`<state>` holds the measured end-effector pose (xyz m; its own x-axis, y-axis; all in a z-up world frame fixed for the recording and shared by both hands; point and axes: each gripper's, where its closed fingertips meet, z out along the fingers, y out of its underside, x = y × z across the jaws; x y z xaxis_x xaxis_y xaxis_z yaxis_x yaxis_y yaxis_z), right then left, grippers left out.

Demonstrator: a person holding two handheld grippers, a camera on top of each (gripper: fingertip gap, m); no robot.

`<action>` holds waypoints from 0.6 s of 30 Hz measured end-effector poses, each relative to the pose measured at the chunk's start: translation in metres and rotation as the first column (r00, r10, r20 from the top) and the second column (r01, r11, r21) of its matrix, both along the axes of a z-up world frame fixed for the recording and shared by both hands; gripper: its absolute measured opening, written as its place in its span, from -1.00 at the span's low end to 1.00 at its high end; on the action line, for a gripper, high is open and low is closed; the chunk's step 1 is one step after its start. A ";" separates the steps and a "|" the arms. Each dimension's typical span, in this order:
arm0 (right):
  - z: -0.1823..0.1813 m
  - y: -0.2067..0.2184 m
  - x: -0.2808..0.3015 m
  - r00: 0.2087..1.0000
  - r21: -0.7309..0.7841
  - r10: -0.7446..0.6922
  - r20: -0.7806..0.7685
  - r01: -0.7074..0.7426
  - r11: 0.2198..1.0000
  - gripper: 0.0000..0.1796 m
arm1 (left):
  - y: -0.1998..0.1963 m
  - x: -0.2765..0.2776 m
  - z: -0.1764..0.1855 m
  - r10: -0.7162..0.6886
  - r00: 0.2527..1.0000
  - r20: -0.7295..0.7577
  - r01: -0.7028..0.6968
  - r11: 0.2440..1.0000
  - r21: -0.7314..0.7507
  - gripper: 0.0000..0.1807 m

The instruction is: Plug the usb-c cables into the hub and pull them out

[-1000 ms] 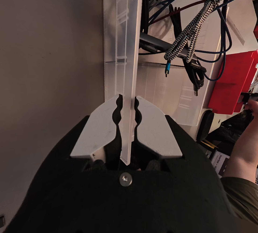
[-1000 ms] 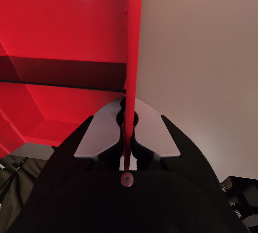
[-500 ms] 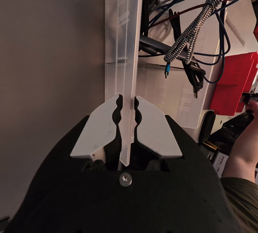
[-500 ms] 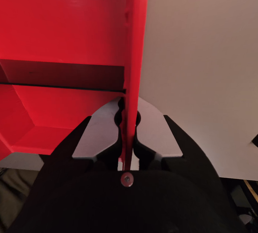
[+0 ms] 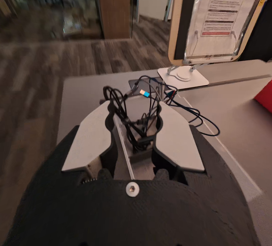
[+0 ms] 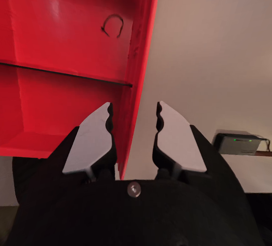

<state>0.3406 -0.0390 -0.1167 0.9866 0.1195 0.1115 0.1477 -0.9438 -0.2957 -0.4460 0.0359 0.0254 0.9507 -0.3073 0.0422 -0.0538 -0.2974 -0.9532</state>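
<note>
Room: wood-look floor [image 5: 73,62] and a grey table [image 5: 220,121] in the left wrist view; a stand with a printed sheet [image 5: 217,14] rises at the table's far edge.
Cables: a tangle of usb-c cables [image 5: 132,121] sits in a clear bin [image 5: 125,143], some loops spilling over its rim; a blue-shelled plug [image 5: 145,93] pokes up at the back.
Hub: a dark bar low in the bin may be it; too blurred to tell.
Left gripper [image 5: 133,104]: jaws spread wide, straddling the bin wall, gripping nothing.
Right gripper [image 6: 134,104]: jaws wide apart around the edge of a red bin [image 6: 66,47], gripping nothing.
Progress: judging by this, nothing is plugged yet; bins look just set down, so all plugging and pulling remains.
View differences: only the left view shows cables and room; only the right shows the red bin's inside, a loose tie [image 6: 112,25], and a grey box with green lights [image 6: 237,144].
</note>
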 end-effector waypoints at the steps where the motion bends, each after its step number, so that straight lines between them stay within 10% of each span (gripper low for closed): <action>1: 0.012 0.004 -0.004 1.000 0.061 0.014 0.001 -0.014 0.998 -0.35 | 0.006 0.007 0.003 0.001 0.998 -0.056 0.002 0.999 0.053 -0.34; 5: 0.077 0.027 -0.038 0.992 0.412 0.122 -0.017 -0.104 0.905 -0.37 | 0.035 0.022 -0.006 0.062 0.956 -0.288 -0.023 0.990 0.138 -0.26; 10: 0.174 0.038 -0.109 0.943 0.808 0.332 -0.006 -0.191 0.558 -0.43 | 0.065 0.034 -0.051 -0.006 0.868 -0.497 -0.015 0.999 -0.040 -0.31; 18: 0.225 0.062 -0.198 0.858 0.902 0.512 0.030 -0.244 0.357 -0.48 | 0.084 0.039 -0.082 -0.018 0.749 -0.662 -0.078 0.990 -0.115 -0.47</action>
<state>0.1425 0.0230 0.1088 0.8680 0.4608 0.1850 0.2236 -0.0300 -0.9742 -0.4070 0.1201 -0.0566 0.7640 -0.3154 -0.5629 -0.6441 -0.4246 -0.6363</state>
